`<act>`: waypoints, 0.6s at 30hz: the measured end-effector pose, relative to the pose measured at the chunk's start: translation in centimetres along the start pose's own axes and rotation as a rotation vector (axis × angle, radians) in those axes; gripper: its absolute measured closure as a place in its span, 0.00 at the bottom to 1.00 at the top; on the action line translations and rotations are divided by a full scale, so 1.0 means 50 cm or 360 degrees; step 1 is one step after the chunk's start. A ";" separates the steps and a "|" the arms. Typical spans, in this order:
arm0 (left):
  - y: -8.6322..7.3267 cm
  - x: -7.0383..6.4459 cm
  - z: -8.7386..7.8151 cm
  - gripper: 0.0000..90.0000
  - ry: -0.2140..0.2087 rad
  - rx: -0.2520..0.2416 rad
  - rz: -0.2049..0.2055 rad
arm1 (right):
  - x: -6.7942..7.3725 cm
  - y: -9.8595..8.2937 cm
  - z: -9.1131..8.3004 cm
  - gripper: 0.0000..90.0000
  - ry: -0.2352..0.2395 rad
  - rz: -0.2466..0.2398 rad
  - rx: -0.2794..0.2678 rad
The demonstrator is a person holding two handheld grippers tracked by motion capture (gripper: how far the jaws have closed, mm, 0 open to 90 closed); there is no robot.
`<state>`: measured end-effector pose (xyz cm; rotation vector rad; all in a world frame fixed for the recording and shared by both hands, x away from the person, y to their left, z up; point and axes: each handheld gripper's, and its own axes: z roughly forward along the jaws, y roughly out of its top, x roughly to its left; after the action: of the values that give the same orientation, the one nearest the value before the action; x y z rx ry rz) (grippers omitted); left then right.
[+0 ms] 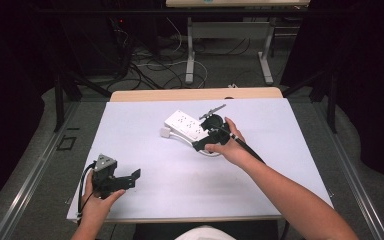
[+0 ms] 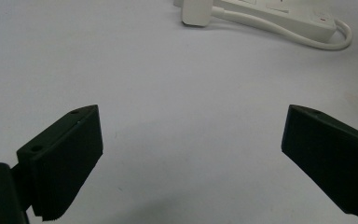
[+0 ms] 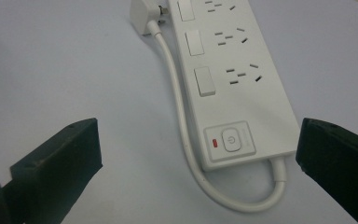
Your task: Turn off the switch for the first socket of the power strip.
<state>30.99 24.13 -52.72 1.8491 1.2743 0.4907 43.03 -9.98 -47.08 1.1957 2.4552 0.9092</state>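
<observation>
Nearest the person, the left hand-held gripper [image 1: 130, 178] is resting low at the near-left part of the white tabletop [image 1: 145, 195], gripped by the left hand [image 1: 96, 200]; its jaws are standing spread wide, pinching nothing, with bare tabletop lying between them in the left gripper view; its grey three-cornered plate is facing upward. Farther in, near the middle of the tabletop, the right hand [image 1: 230, 149] is holding the right hand-held gripper [image 1: 204, 145] over the near end of the white power strip [image 1: 185, 125]; its jaws are also standing wide apart, and in the right gripper view they are flanking the strip's switch end without touching it; the power button [image 3: 231, 138] with its red indicator is lying between them, the white cord [image 3: 179, 107] is looping out from that end and running along the strip's side to the white plug [image 3: 144, 14], which is lying just beside the strip's far end. Beyond the tabletop, cables are trailing across the floor around the legs of another table.
</observation>
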 end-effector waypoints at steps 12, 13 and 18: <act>0.000 0.000 -0.002 0.06 0.0003 0.0016 0.0001 | -0.011 -0.081 -0.052 0.00 0.0014 0.0010 -0.0150; 0.000 0.000 -0.002 0.06 0.0004 0.0016 0.0000 | -0.013 -0.088 -0.056 0.00 0.0006 0.0021 -0.0161; 0.000 0.000 -0.002 0.06 0.0006 0.0019 -0.0005 | -0.028 -0.120 -0.079 0.00 -0.0014 0.0074 -0.0217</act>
<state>30.92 24.17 -52.66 1.8563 1.2852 0.4860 38.34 -15.53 -47.92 1.2113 2.3255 1.0632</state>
